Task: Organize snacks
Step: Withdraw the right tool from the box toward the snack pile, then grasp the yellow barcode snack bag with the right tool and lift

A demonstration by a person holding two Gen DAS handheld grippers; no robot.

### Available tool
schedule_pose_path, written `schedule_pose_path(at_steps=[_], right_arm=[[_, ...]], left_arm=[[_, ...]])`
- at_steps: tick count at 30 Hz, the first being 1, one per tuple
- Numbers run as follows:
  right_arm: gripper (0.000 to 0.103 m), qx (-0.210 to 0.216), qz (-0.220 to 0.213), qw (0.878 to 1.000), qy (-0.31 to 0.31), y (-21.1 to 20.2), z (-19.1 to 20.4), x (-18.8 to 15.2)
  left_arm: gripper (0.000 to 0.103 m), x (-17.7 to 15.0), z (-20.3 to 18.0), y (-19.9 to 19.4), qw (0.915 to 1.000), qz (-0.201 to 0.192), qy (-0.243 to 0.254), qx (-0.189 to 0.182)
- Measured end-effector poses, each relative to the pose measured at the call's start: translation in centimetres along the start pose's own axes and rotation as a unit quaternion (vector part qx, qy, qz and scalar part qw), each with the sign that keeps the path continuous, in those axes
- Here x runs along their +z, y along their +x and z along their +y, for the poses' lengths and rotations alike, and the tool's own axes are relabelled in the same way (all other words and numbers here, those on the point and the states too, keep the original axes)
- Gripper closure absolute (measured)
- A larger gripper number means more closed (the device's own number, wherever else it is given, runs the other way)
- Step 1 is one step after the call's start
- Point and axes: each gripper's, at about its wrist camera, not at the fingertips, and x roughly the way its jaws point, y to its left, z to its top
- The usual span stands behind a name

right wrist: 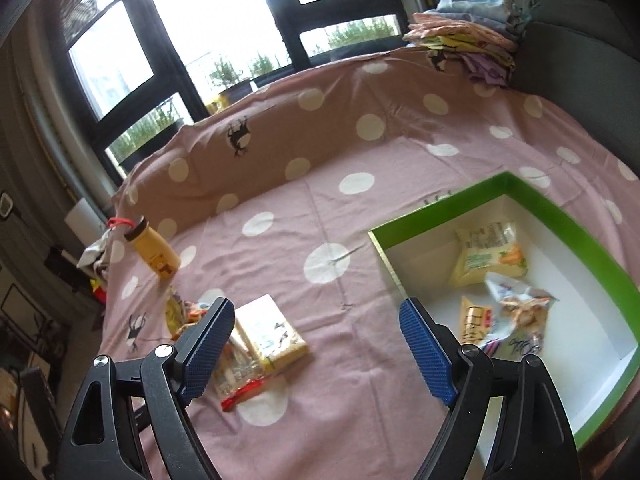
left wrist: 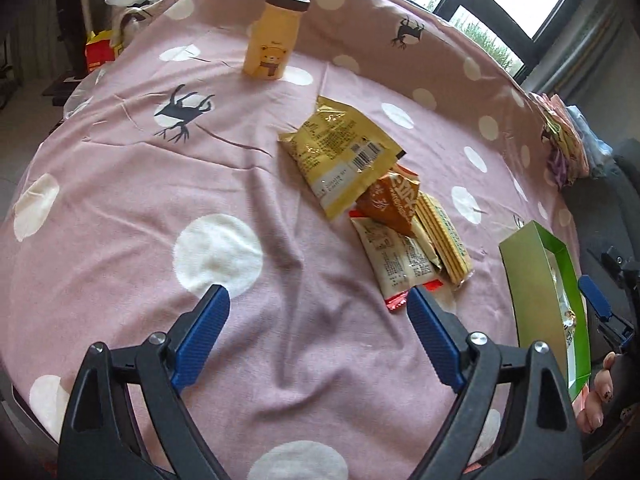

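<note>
My right gripper [right wrist: 316,344] and left gripper [left wrist: 318,330] both gape wide, empty. The green box [right wrist: 560,216] holds three snack packets [right wrist: 490,254]; four more packets [left wrist: 344,152] lie piled on the pink cloth [left wrist: 120,208] beside it.

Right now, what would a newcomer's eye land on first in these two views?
The green box to the right, open, with a few snack packets already inside. Next, the loose pile of snacks lying mid-cloth on the pink dotted tablecloth, the gold bag on top. Behind them stands a yellow bear bottle, upright at the far side.
</note>
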Motion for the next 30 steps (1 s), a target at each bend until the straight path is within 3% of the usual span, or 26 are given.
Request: schedule_pose_path(at_steps=[9, 13, 20, 21, 23, 25, 27, 28, 30], right_arm=[[0.018, 0.079, 0.122, 0.988, -0.051, 6.5, 8.3, -1.2], [0.018, 0.12, 0.147, 0.978, -0.087, 9.3, 12.8, -0.3], [0.018, 0.064, 0.181, 0.963, -0.191, 17.6, 19.5, 0.1], [0.018, 0.046, 0.185, 0.957, -0.218, 18.6, 20.4, -0.5], [0.019, 0.055, 0.188, 0.942, -0.271, 19.8, 22.1, -1.8], [0.027, 0.042, 0.184, 0.934, -0.303, 20.4, 23.1, -3.0], [0.057, 0.024, 0.177, 0.93, -0.322, 20.8, 23.6, -3.8], [0.062, 0.018, 0.177, 0.929, -0.326, 21.0, 23.6, -4.0], [0.084, 0.037, 0.182, 0.932, -0.31, 20.9, 23.2, -4.1]], left_arm=[[0.012, 1.0, 3.4, -0.1, 0.9986, 0.001, -0.049, 0.021], [0.012, 1.1, 4.4, 0.0, 0.9978, 0.006, -0.063, 0.023], [0.012, 1.6, 5.3, 0.0, 0.9964, -0.001, -0.071, 0.046], [0.012, 1.6, 5.4, -0.1, 0.9964, -0.002, -0.072, 0.044], [0.012, 1.8, 5.7, -0.2, 0.9965, -0.002, -0.076, 0.037], [0.012, 1.9, 5.9, -0.2, 0.9965, -0.001, -0.077, 0.033], [0.012, 1.9, 6.0, -0.2, 0.9965, 0.0, -0.077, 0.033], [0.012, 1.9, 5.9, -0.1, 0.9965, 0.0, -0.077, 0.032], [0.012, 1.9, 5.9, -0.1, 0.9967, 0.001, -0.076, 0.03]])
